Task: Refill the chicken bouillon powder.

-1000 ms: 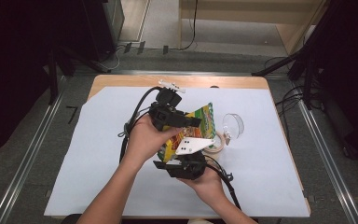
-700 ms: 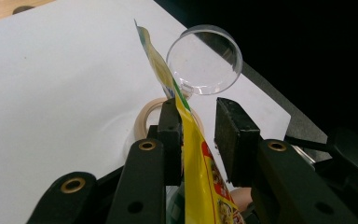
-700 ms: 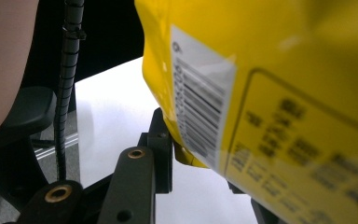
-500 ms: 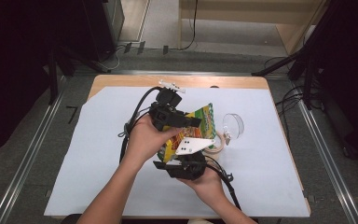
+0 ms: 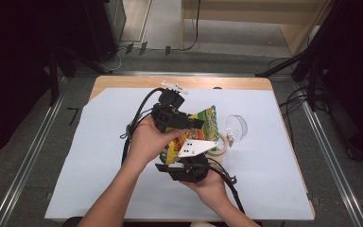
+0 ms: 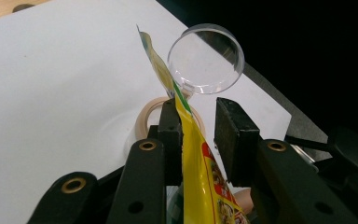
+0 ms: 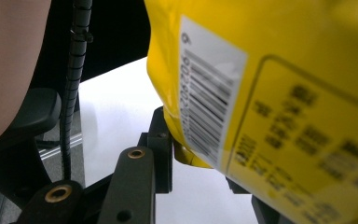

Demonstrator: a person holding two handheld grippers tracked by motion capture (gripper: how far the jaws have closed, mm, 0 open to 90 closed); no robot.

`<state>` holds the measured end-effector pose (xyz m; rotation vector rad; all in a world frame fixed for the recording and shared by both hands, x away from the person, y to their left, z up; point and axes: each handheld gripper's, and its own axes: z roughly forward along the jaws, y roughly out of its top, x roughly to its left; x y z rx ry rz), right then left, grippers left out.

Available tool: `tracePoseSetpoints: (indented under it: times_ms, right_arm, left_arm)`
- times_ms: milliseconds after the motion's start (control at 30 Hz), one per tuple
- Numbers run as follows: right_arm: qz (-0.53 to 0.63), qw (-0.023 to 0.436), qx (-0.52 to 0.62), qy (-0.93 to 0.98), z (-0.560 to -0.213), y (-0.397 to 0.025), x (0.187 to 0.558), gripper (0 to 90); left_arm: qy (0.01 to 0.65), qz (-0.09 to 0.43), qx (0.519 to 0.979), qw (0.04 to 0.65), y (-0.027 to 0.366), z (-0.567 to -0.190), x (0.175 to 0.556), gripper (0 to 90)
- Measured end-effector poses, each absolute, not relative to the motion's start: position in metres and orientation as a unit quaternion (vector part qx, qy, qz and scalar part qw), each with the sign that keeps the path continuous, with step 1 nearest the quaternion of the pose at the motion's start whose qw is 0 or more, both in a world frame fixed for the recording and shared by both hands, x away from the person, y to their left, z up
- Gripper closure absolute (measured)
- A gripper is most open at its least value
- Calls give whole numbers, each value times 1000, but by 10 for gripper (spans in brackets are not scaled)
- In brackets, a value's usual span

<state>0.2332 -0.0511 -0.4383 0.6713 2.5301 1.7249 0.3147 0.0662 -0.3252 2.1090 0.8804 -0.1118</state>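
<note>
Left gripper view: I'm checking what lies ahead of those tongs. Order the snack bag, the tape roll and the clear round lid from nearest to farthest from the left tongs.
1. Snack bag, between the jaws, against the left one.
2. Tape roll, on the white sheet just beyond the jaw tips.
3. Clear round lid, past the roll, standing on edge.

1. In the right gripper view the yellow snack bag (image 7: 270, 93) runs off the top, right and bottom edges; its print toward 4 o'clock is too blurred to read.
2. The bag hides one jaw of the right tongs (image 7: 200, 163), so their grip cannot be judged.
3. In the left gripper view the bag's lower end is cut off at 6 o'clock.
4. In the high view the hands and tongs cover the bag's lower half, and the tape roll (image 5: 220, 144) is partly hidden.
</note>
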Motion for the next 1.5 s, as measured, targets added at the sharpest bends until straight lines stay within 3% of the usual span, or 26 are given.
tracePoseSetpoints:
  times_ms: [1500]
  right_arm:
    - [540,3,220,812,-439,-53,242,693]
  left_arm:
    - [359,-46,836,411,65,-328,325,731]
